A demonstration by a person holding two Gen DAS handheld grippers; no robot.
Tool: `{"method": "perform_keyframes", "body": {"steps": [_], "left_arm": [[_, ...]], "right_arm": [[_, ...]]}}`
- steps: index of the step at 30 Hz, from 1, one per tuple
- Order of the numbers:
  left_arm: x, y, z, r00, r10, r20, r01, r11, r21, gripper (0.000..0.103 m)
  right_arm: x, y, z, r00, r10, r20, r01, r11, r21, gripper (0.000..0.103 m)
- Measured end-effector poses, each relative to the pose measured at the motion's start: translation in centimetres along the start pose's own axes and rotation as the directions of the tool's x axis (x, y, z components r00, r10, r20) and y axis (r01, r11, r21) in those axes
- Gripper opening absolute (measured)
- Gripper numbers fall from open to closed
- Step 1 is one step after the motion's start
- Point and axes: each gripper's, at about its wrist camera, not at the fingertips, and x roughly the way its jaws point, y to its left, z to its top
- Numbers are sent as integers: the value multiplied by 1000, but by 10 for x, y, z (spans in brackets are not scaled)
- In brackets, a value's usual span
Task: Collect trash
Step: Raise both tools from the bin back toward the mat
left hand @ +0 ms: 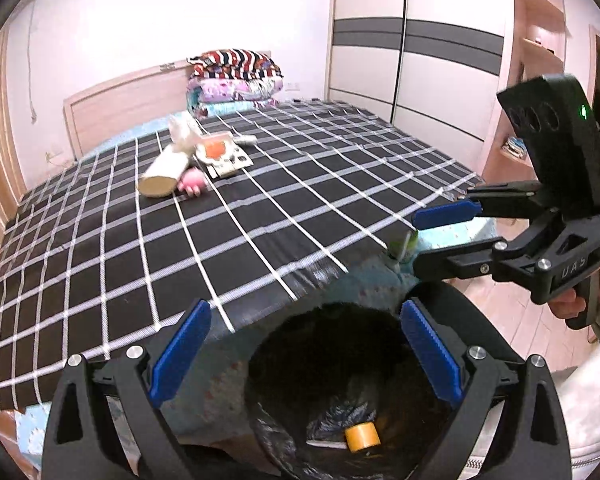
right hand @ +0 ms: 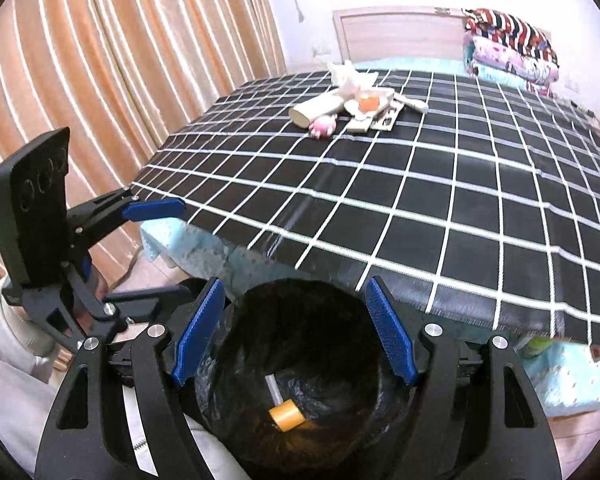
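A black-lined trash bin (left hand: 472,320) stands at the foot of the bed, below both grippers; it also shows in the right wrist view (right hand: 236,320). A yellow tape roll (left hand: 362,437) (right hand: 287,415) lies at its bottom. My left gripper (left hand: 306,354) is open and empty over the bin. My right gripper (right hand: 296,330) is open and empty over it too, and shows from the side in the left wrist view (left hand: 416,240). A trash pile lies far up the bed: a cardboard tube (left hand: 164,174) (right hand: 314,110), white tissue (left hand: 184,132), a pink toy (left hand: 194,182), an orange-printed packet (left hand: 216,150).
The bed has a black cover with white checks (left hand: 260,208) (right hand: 440,184). Folded quilts (left hand: 236,80) are stacked by the headboard. A wardrobe (left hand: 420,40) stands to the right, curtains (right hand: 120,80) to the left. A green bottle (left hand: 404,246) sits by the bed corner.
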Motion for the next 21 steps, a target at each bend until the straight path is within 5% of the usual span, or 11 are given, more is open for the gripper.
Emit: {"method": "perform_keyframes", "body": {"steps": [21], "left_arm": [[6, 61, 79, 990, 75, 119, -73, 997, -20, 93]], "right_arm": [[27, -34, 76, 995, -66, 69, 69, 997, -39, 73]]}}
